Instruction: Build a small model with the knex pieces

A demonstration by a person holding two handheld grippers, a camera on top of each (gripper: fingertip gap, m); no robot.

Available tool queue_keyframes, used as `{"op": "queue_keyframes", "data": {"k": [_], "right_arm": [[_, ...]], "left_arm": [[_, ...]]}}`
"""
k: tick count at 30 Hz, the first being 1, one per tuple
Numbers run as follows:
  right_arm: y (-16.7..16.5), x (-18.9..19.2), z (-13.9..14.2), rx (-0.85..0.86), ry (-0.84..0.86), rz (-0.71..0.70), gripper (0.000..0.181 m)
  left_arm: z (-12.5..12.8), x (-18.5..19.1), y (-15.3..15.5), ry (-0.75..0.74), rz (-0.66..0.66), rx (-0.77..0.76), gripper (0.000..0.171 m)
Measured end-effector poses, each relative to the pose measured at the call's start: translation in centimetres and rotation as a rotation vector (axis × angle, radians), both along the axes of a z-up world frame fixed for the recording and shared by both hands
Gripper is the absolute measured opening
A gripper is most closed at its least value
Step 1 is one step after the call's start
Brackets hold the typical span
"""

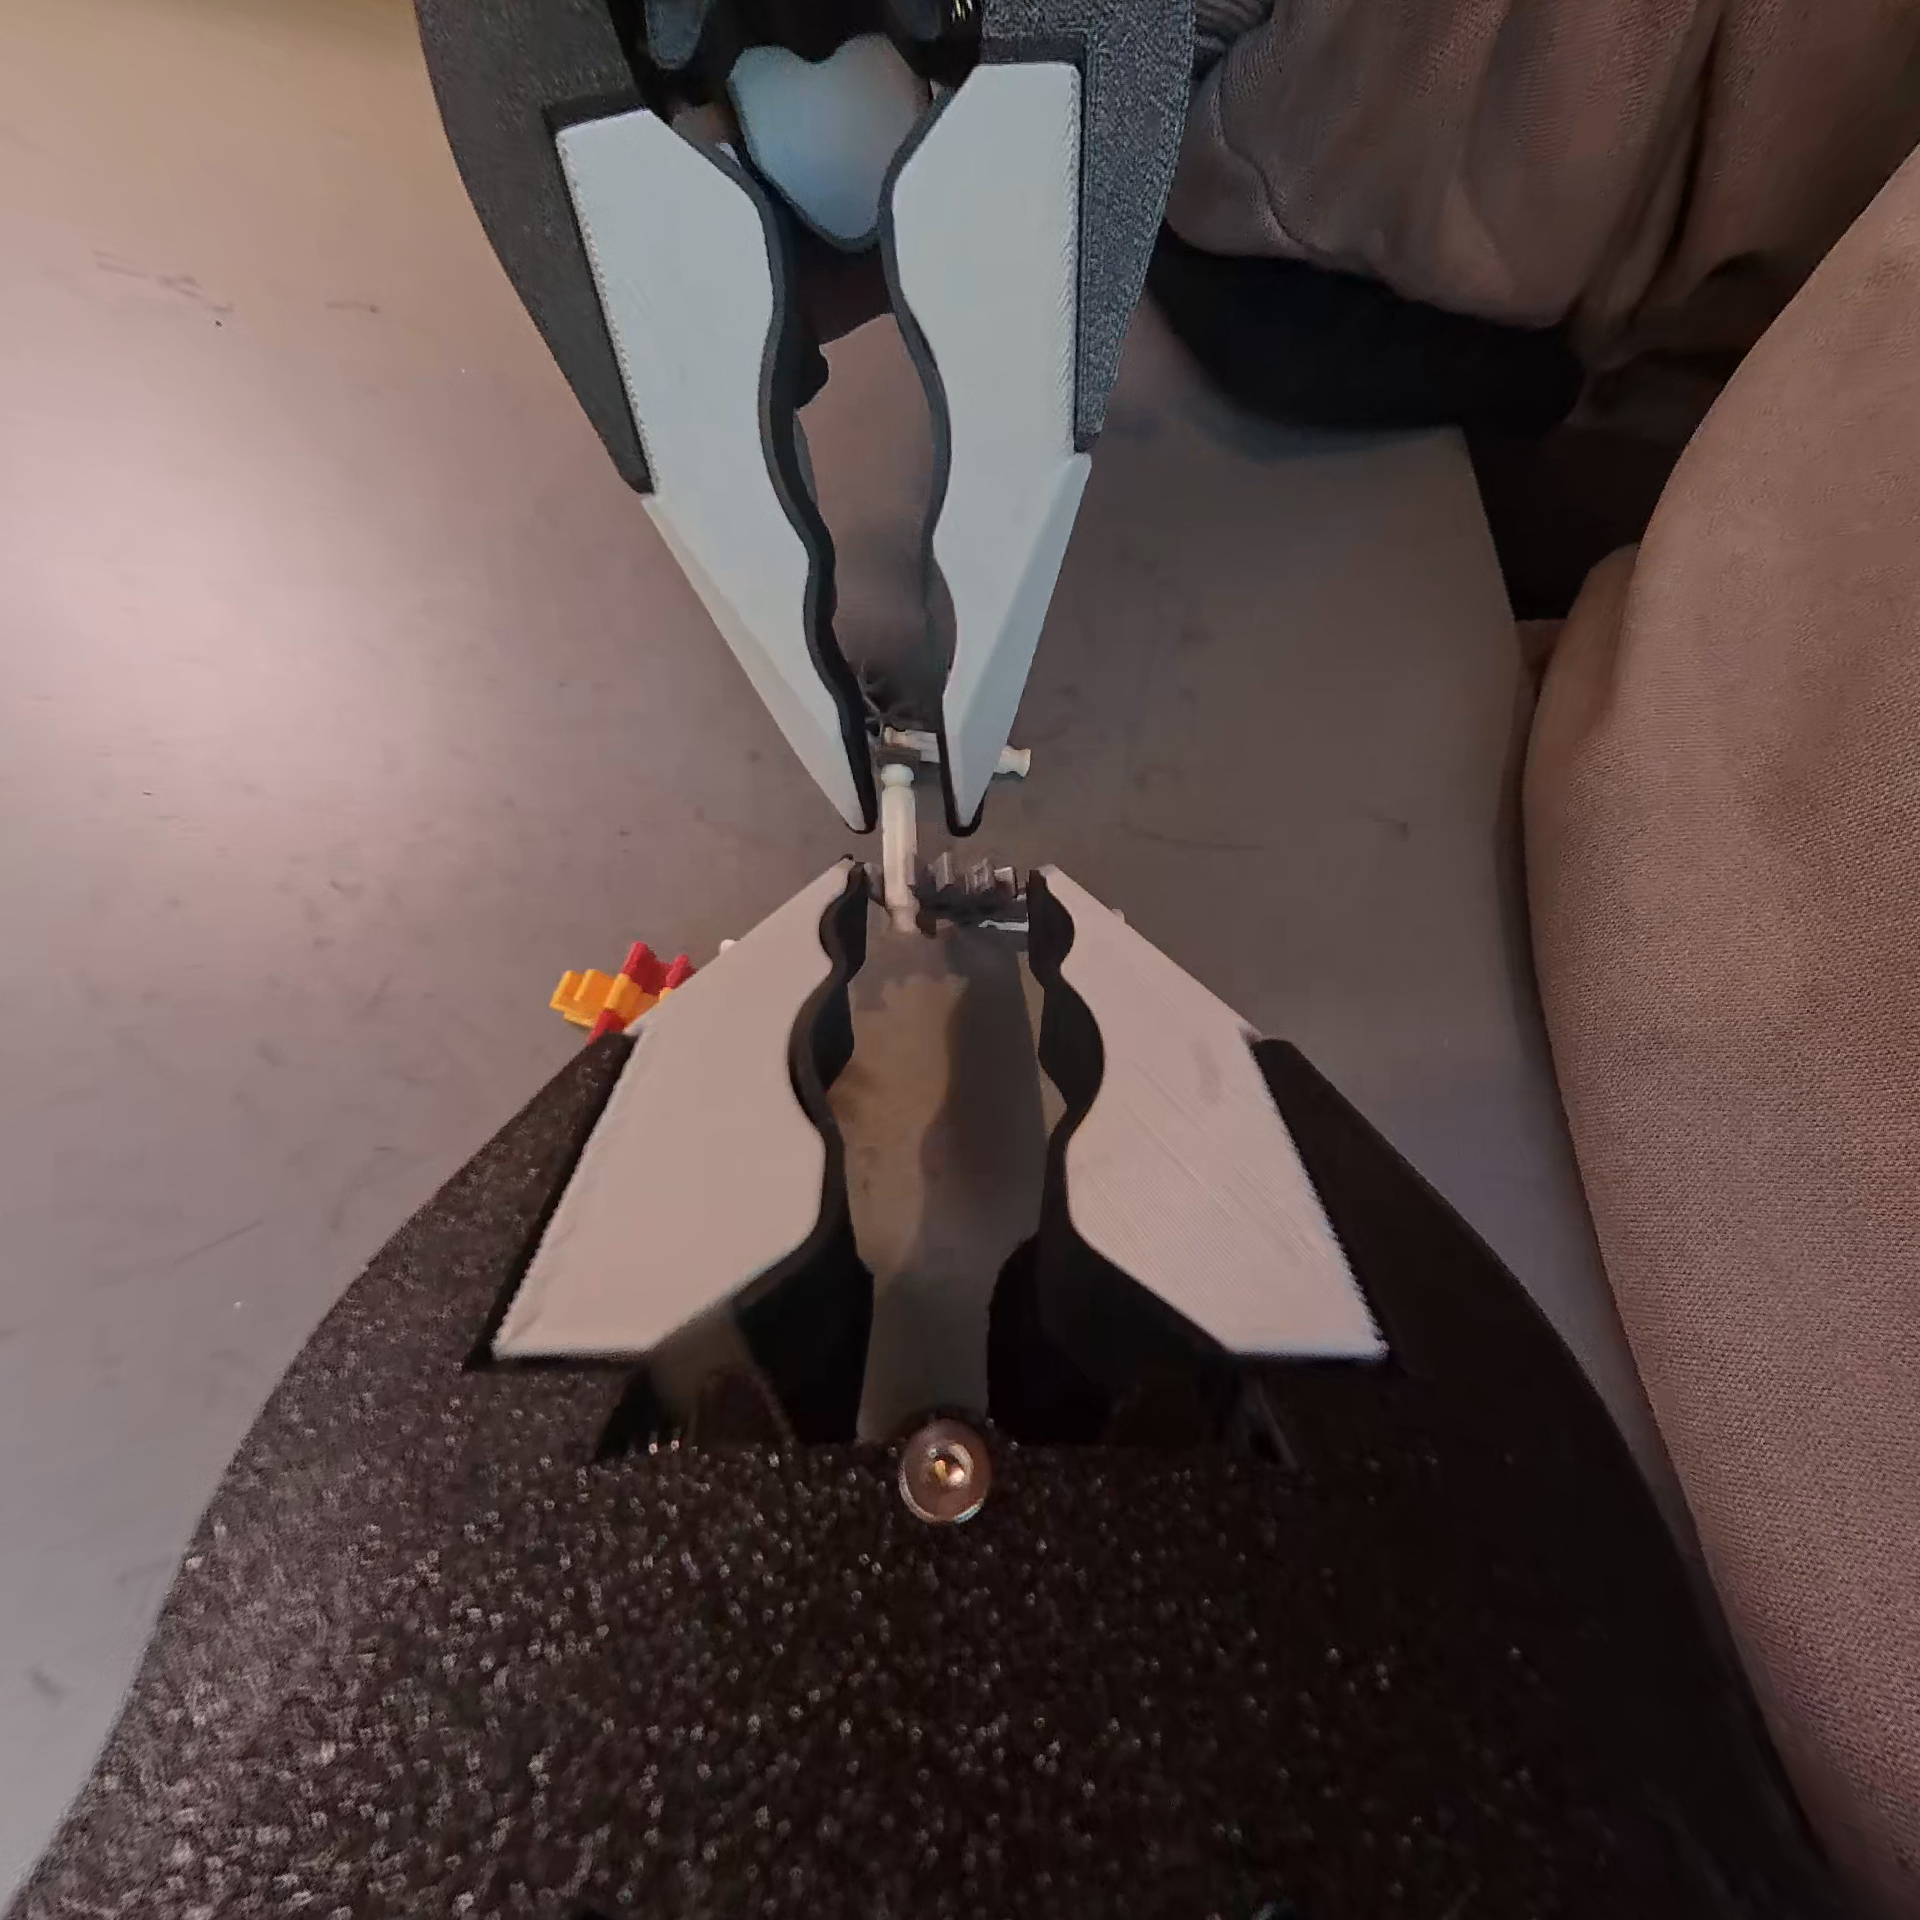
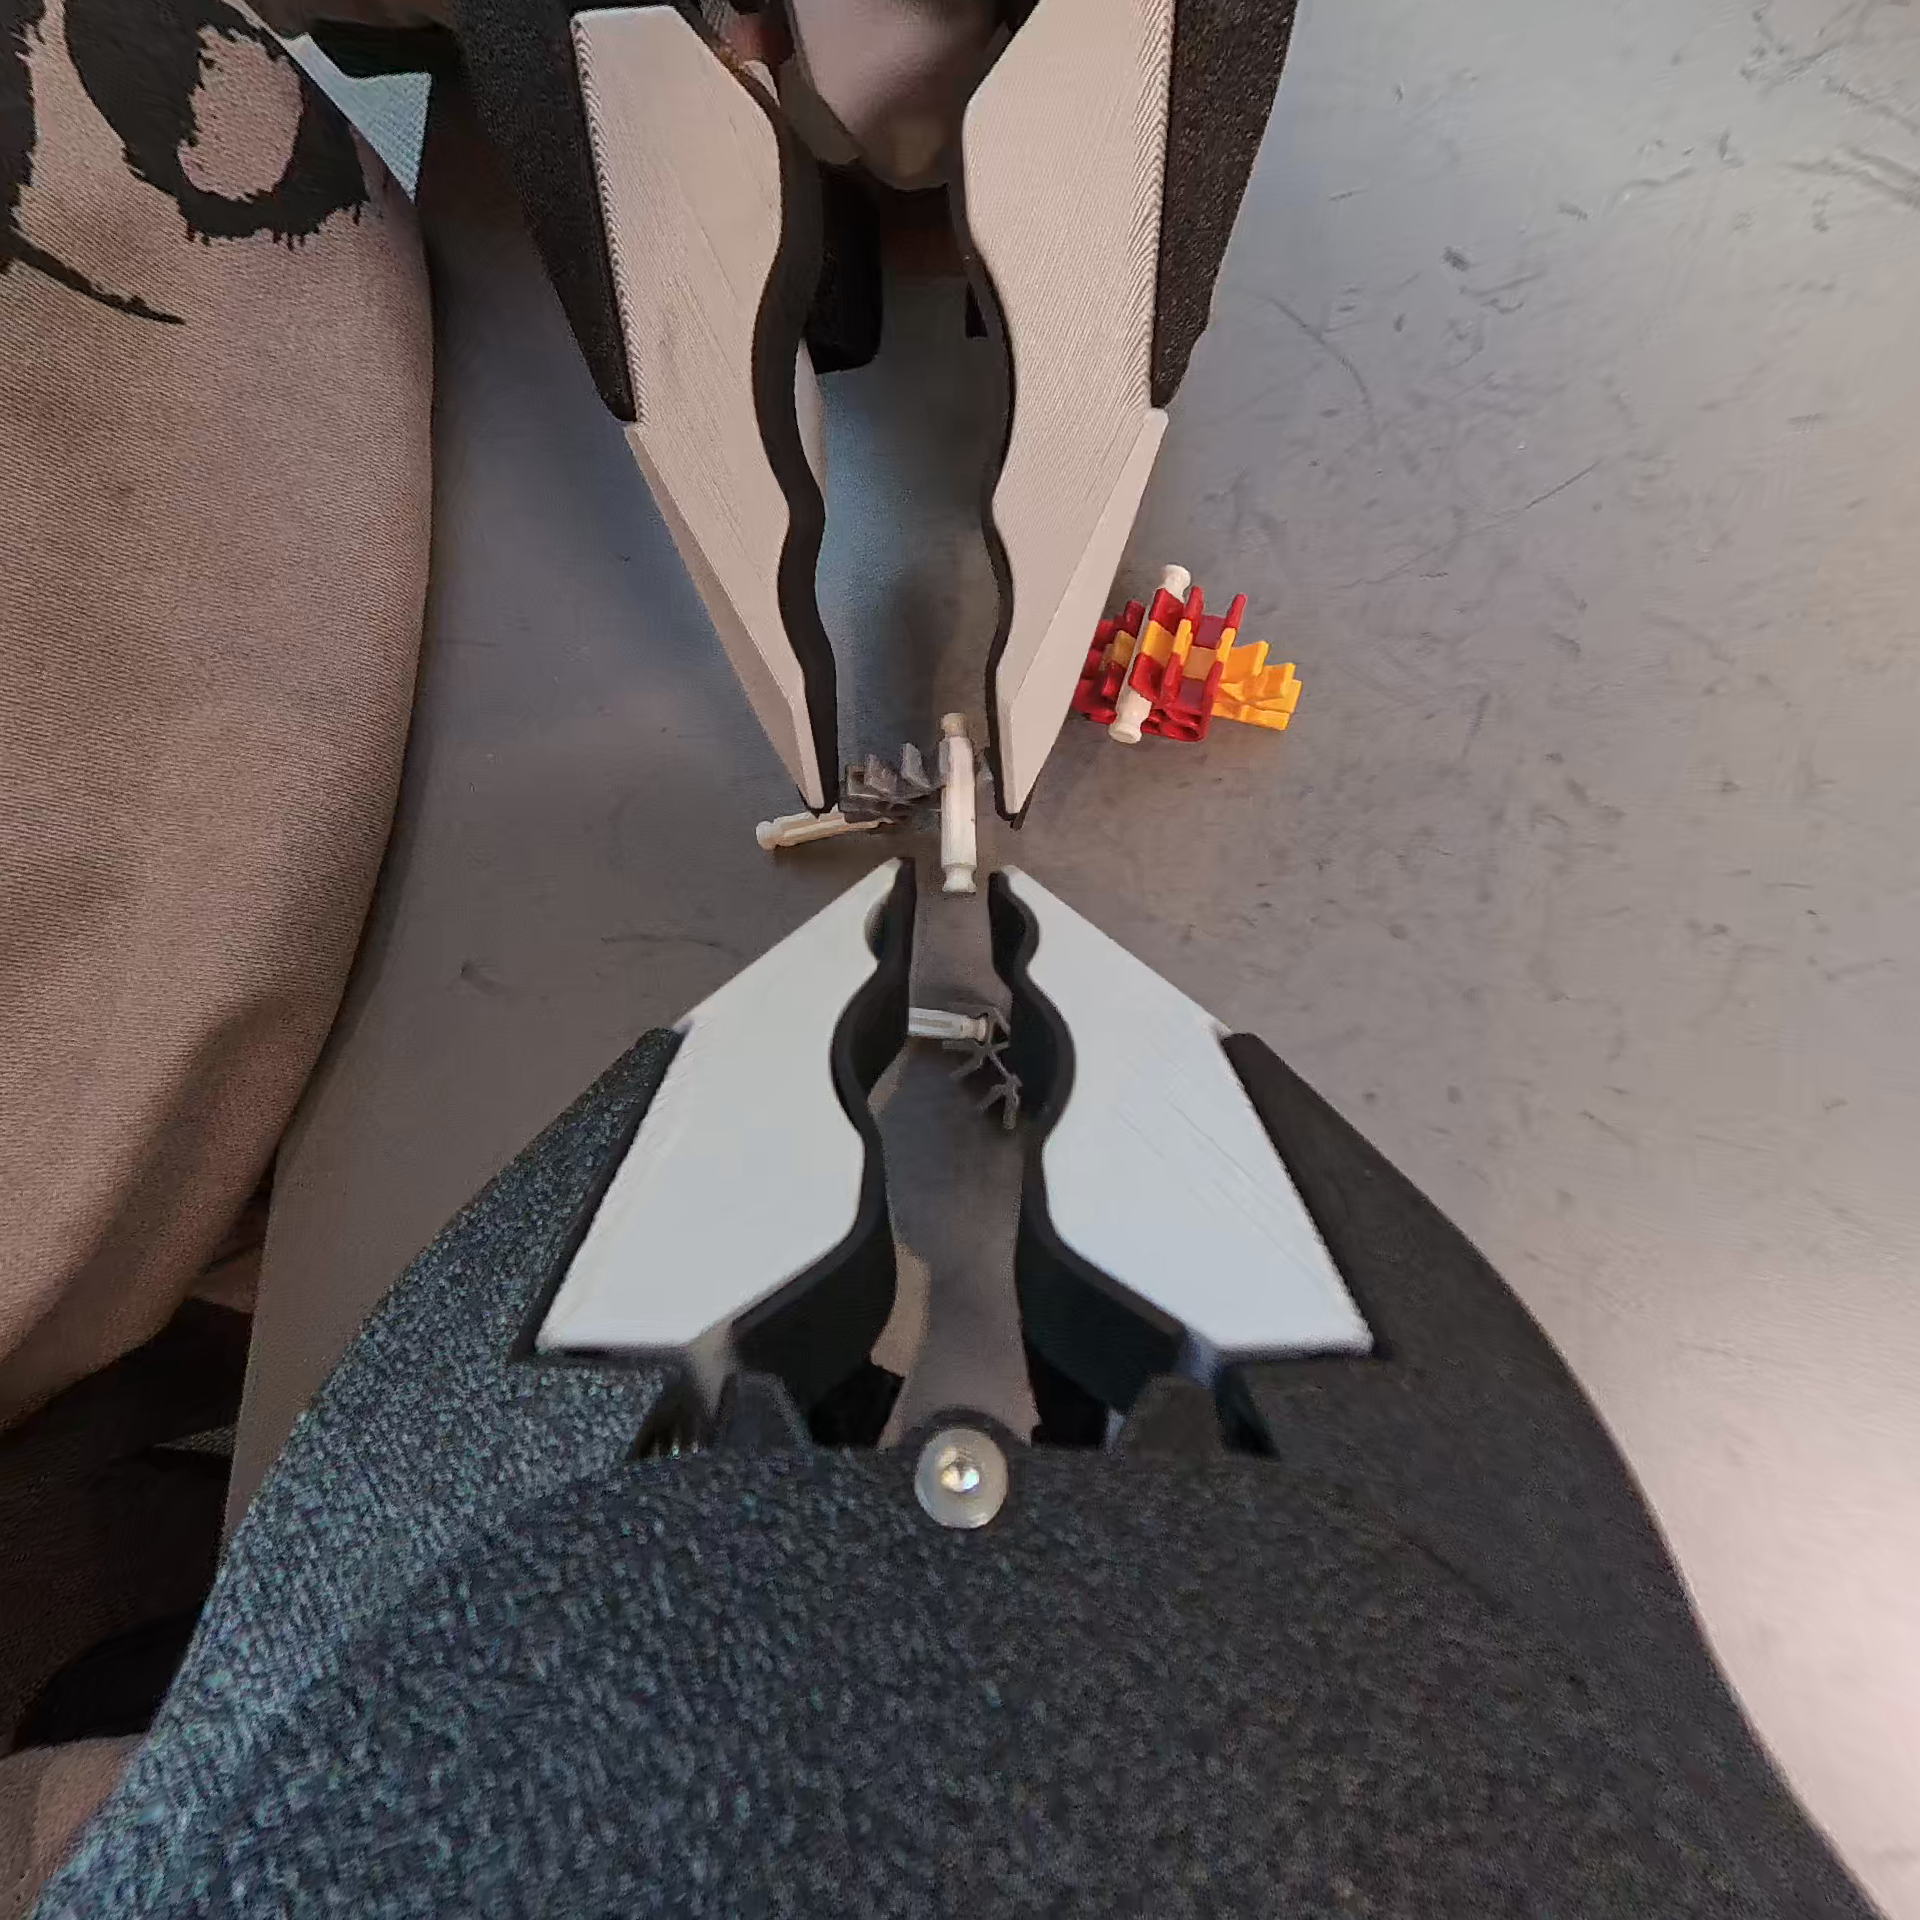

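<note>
Your left tool (image 1: 948, 868) is closed down to a narrow gap on a grey gear (image 1: 971, 883) with a white pin through it. Facing it tip to tip, your right tool (image 2: 943, 883) is nearly closed too, gripping a second grey gear (image 2: 992, 1065) on a white pin deeper between its fingers. To the right, a red and orange gear cluster (image 2: 1184, 670) lies on the grey tabletop (image 2: 1558, 935).
</note>
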State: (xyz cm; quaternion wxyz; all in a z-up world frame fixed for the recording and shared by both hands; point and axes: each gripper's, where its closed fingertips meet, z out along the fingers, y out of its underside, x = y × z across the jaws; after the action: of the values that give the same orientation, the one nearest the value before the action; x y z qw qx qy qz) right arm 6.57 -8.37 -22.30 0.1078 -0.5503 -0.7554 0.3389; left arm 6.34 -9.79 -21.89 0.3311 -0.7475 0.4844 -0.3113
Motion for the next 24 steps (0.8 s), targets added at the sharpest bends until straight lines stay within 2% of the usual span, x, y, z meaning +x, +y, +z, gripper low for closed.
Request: {"op": "queue_keyframes", "data": {"k": [10,14,19,24], "right_arm": [[2.9,1.9,1.0,0.043,0.044,-0.036,0.038],[3.8,3.4,0.0,0.067,-0.007,-0.032,0.038],[3.8,3.5,-1.1,0.102,-0.039,-0.012,0.038],[3.3,3.0,-0.4,0.124,-0.006,0.003,0.037]], "left_arm": [[0.2,-0.2,0.1,-0.007,-0.003,0.008,0.031],[0.4,-0.4,0.1,-0.009,-0.003,0.011,0.031],[1.0,-0.8,0.6,-0.027,0.019,0.023,0.029],[1.2,-0.6,0.6,-0.030,0.023,0.042,0.023]]}}
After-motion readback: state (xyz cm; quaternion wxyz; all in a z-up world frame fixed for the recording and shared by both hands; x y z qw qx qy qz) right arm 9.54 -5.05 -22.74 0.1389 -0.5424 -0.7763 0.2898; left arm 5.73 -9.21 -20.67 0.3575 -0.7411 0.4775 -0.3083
